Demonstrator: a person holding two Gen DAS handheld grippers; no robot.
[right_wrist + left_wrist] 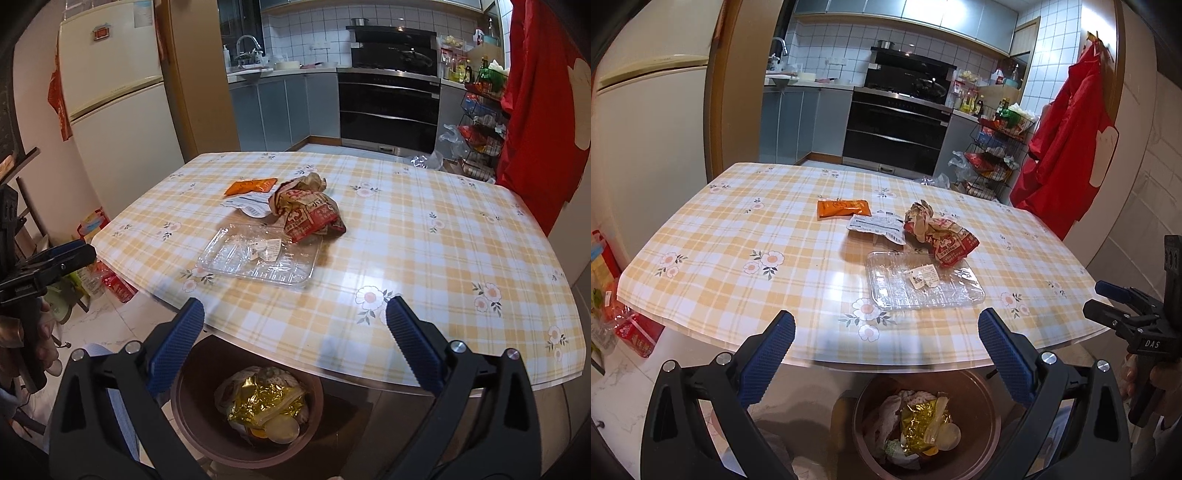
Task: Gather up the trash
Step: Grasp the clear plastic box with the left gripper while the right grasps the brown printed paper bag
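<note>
On the yellow checked table [738, 258] [443, 240] lie a clear plastic tray [923, 286] [258, 256], a crumpled red wrapper [942, 232] [310, 214], a white packet [877, 227] [249, 205] and an orange sachet [843, 208] [251, 185]. Below the table's near edge stands a brown bin [990, 417] [192, 424] holding a gold foil wrapper [923, 421] [264, 400] and other scraps. My left gripper [886, 343] is open and empty above the bin. My right gripper [295, 332] is also open and empty over the bin; in the left wrist view the right gripper [1108, 299] shows at the right edge.
A cream fridge [118, 110] stands to the left and red bags [114, 284] sit on the floor by it. A red garment [1067, 147] hangs at the right. A wire rack [993, 155] and plastic bags stand beyond the table, with kitchen counters behind.
</note>
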